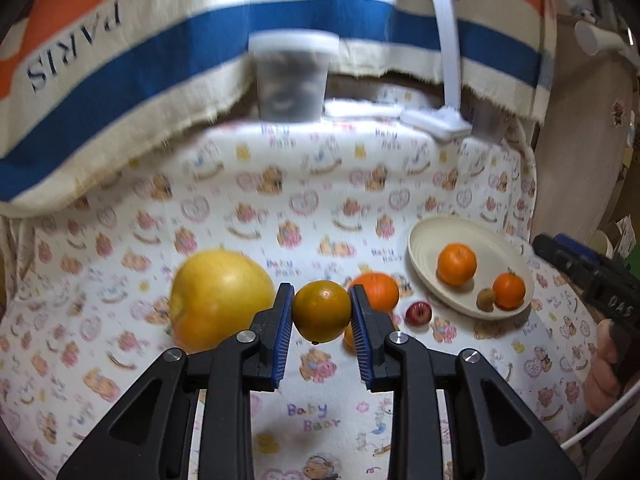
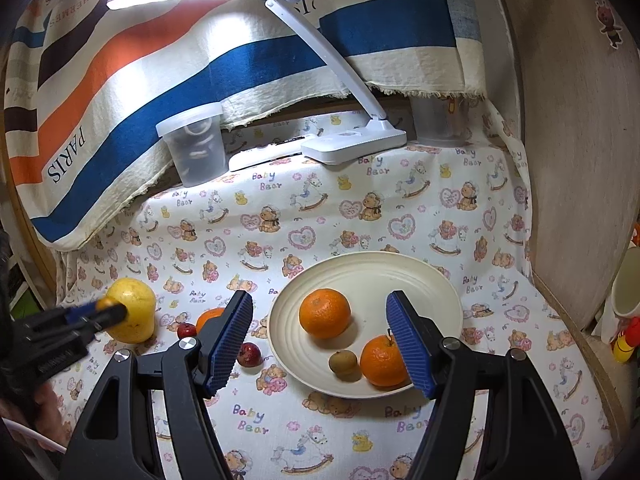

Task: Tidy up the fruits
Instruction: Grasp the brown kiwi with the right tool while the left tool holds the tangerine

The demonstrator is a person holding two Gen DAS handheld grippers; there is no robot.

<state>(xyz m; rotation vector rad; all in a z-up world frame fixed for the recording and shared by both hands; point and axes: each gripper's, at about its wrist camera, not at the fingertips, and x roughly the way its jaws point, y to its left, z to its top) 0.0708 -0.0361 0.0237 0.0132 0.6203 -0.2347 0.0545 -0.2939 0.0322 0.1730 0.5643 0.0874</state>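
My left gripper [image 1: 321,298] is shut on a small greenish-orange mandarin [image 1: 322,312], held above the bear-print cloth. To its left lies a large yellow pomelo [image 1: 218,300]. An orange [image 1: 376,290] and a small red fruit [image 1: 418,314] lie just behind it. The cream plate [image 2: 400,264] holds two oranges [image 2: 325,313] [image 2: 382,360] and a small brown fruit [image 2: 343,363]. My right gripper [image 2: 320,298] hangs open over the plate's near side with nothing between its fingers. In the right wrist view the left gripper [image 2: 108,310] shows at the left edge in front of the pomelo [image 2: 136,316].
A white desk lamp [image 2: 352,142] and a lidded clear tub [image 2: 196,144] stand at the back under a striped hanging cloth [image 2: 120,100]. A wooden panel [image 2: 580,160] walls the right side. Two small red fruits [image 2: 186,330] [image 2: 250,354] and one orange [image 2: 210,316] lie left of the plate.
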